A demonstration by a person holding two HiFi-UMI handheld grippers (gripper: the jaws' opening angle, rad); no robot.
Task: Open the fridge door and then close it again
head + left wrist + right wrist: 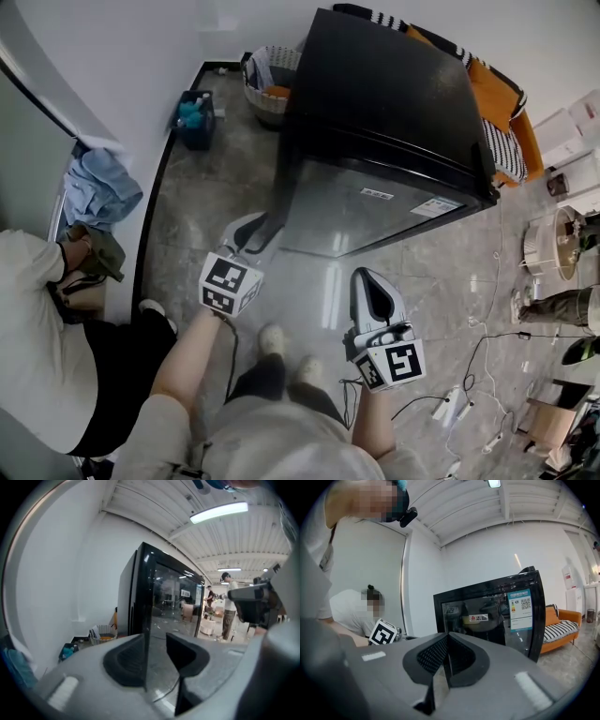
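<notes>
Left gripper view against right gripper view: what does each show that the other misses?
Only the left gripper view: the left gripper seen along its jaws, which stand apart, plus a basket and a blue crate by the wall. Only the right gripper view: the right gripper with jaws together, the door's blue label and an orange sofa. Both: the black fridge.
</notes>
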